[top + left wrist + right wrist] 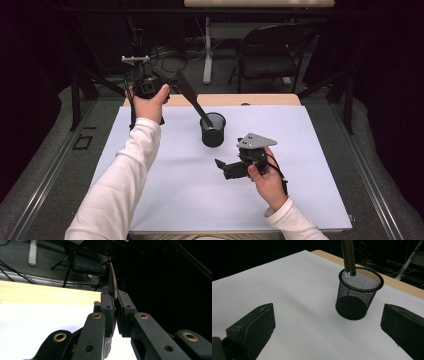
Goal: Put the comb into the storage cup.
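Item: dark spatula [189, 93], being lowered handle-first into the mesh cup [213, 130].

Left tool [172, 82]: clenching the spatula's flat blade edge-on between its pads, seen close in the left gripper view [113, 285]; the handle is slanting away from this tool, down toward the cup.

Right tool [220, 165]: released, its jaws standing wide apart and holding nothing, resting on the white desk [165, 190] just short of the cup, pointing at it.

Cup: standing upright ahead of the right tool [327, 340], between its jaws' lines of sight; the handle tip is sitting just inside the rim [361, 277] at its far edge.

Handling note: the tip is entering near the rim, so tilting the spatula steeper before letting go is likely advisable. A slanted drop could be tipping so light a cup. The right tool is placed to steady the wall if needed.
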`<action>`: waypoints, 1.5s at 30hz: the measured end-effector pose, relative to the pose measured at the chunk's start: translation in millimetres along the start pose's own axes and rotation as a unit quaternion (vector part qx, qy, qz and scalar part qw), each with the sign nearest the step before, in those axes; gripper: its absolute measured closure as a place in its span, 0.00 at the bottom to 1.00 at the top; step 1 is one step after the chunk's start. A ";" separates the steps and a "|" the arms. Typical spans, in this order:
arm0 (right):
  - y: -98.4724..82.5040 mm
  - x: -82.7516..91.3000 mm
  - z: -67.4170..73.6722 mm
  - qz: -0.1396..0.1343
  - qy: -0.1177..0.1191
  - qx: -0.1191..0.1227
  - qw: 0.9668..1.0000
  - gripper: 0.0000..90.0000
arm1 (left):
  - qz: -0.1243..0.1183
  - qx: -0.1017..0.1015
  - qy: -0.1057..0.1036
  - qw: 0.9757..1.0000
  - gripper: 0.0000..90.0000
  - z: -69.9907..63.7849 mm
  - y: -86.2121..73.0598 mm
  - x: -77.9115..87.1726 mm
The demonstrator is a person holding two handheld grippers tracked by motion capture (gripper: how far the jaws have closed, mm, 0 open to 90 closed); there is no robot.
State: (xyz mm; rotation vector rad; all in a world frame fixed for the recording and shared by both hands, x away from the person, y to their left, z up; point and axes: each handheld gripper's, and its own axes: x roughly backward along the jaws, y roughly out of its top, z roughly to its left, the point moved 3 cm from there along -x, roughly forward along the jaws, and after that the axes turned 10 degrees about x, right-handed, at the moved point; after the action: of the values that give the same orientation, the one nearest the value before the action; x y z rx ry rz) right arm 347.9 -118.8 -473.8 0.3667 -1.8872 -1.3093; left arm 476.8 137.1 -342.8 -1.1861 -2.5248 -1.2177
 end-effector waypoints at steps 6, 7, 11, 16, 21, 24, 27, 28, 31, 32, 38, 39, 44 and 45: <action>-0.2 -0.1 -0.3 0.001 0.001 0.001 1.000 0.00 | -0.006 0.002 0.004 1.000 0.94 0.2 2.9 -0.9; -0.2 -0.1 -0.2 0.001 0.000 0.001 1.000 0.00 | -0.007 0.003 0.004 1.000 0.94 0.4 3.1 -1.2; -0.4 -0.3 -0.4 0.001 -0.001 0.002 1.000 0.00 | -0.011 0.007 0.009 1.000 0.94 1.6 4.1 -2.6; -0.5 -0.3 -0.7 0.001 0.000 0.002 1.000 0.00 | -0.018 0.013 0.011 1.000 0.94 1.8 5.0 -5.0; -0.7 -0.3 -1.1 0.002 0.000 0.002 1.000 0.00 | -0.025 0.013 0.016 0.999 0.94 2.1 5.2 -7.8; -1.0 -0.4 -1.3 0.003 0.000 0.002 1.000 0.00 | -0.030 0.014 0.020 0.999 0.94 2.1 4.8 -9.5; -1.1 -0.5 -1.4 0.003 -0.001 0.002 1.000 0.00 | -0.034 0.013 0.023 0.999 0.94 1.8 4.3 -10.9; -1.2 -0.6 -1.5 0.003 -0.001 0.002 1.000 0.00 | -0.035 0.013 0.024 0.999 0.94 1.8 4.1 -11.4; -1.3 -0.6 -1.7 0.003 -0.002 0.002 1.000 0.00 | -0.040 0.012 0.028 0.999 0.94 1.8 3.7 -12.9; -1.3 -0.6 -1.7 0.003 -0.002 0.002 1.000 0.00 | -0.041 0.011 0.029 0.999 0.94 1.9 3.5 -13.2; -1.5 -0.7 -1.8 0.004 -0.002 0.003 1.000 0.00 | -0.046 0.012 0.033 0.998 0.94 2.8 1.6 -17.0; -1.6 -0.7 -1.8 0.004 -0.002 0.003 1.000 0.00 | -0.046 0.011 0.036 0.998 0.94 3.1 1.2 -17.5; -1.8 -0.8 -1.8 0.004 -0.002 0.004 1.000 0.00 | -0.051 0.009 0.041 0.998 0.94 3.8 -1.4 -20.6; -1.8 -0.9 -1.8 0.004 -0.002 0.004 1.000 0.00 | -0.051 0.006 0.043 0.998 0.94 4.1 -2.0 -21.2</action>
State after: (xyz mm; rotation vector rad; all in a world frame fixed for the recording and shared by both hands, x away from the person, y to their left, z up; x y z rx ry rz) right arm 349.5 -120.2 -475.5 0.3608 -1.8955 -1.2973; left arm 491.0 126.4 -355.1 -0.9911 -2.5533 -1.2452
